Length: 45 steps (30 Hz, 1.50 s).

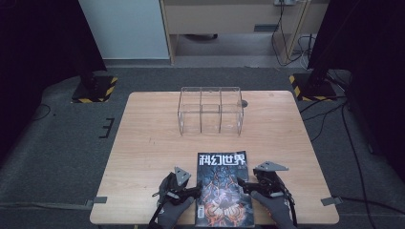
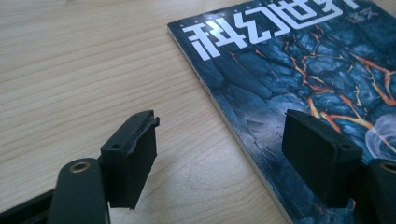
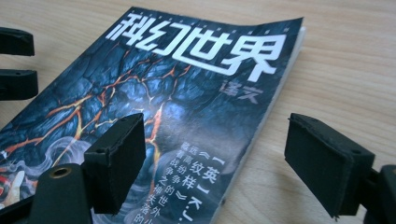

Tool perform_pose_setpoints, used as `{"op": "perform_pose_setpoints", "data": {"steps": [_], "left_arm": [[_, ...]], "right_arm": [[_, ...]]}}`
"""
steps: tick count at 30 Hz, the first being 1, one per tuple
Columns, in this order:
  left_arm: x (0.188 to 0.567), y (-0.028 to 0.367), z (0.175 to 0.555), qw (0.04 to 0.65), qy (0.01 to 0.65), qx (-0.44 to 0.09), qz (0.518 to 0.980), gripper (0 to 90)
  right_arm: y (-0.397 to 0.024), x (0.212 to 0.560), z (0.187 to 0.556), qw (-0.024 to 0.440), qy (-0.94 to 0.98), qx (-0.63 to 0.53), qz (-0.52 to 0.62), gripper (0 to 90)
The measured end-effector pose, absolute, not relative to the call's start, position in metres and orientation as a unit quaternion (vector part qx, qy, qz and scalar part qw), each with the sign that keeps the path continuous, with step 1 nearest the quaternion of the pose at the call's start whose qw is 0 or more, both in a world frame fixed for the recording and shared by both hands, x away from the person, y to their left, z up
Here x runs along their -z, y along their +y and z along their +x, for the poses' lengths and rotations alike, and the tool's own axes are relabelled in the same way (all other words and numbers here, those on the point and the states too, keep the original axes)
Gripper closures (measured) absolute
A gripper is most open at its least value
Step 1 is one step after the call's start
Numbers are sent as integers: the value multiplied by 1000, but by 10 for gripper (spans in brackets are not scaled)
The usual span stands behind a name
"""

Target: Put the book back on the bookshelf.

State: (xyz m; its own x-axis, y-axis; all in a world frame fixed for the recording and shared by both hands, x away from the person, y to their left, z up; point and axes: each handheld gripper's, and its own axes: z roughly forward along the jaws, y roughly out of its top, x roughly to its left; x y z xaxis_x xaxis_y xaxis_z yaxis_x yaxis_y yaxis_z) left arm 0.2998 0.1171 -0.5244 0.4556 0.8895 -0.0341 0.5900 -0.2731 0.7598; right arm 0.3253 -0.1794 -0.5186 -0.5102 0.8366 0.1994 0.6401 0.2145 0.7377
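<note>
The magazine (image 1: pixel 223 191) lies flat at the near edge of the table (image 1: pixel 143 143). The left gripper (image 1: pixel 191 192) and right gripper (image 1: pixel 244 186) sit at its two long sides, jaws apart, each straddling an edge and holding nothing. The step looks like getting ready to grab. Next, both must pinch the edges. The high view shows a clear box (image 1: pixel 210 110) farther back.
</note>
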Motion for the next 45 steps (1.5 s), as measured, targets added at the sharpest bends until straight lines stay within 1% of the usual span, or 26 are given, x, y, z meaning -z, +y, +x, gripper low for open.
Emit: {"op": "perform_pose_setpoints", "data": {"steps": [8,13,32,38,45], "left_arm": [[528,110,300,356,476,-206,778,262],[529,107,300,360,477,-201,777,279],[531,100,298,369,476,-187,776,295],[531,99,298,371,476,-183,776,303],[532,93,296,381,469,-170,778,332]], "right_arm": [[-174,525,325,107,772,-401,482,224],[-173,529,326,88,765,-409,489,229],[-172,532,325,85,753,-416,502,218],[-172,533,325,91,751,-419,501,217],[-175,534,325,78,736,-434,513,217]]}}
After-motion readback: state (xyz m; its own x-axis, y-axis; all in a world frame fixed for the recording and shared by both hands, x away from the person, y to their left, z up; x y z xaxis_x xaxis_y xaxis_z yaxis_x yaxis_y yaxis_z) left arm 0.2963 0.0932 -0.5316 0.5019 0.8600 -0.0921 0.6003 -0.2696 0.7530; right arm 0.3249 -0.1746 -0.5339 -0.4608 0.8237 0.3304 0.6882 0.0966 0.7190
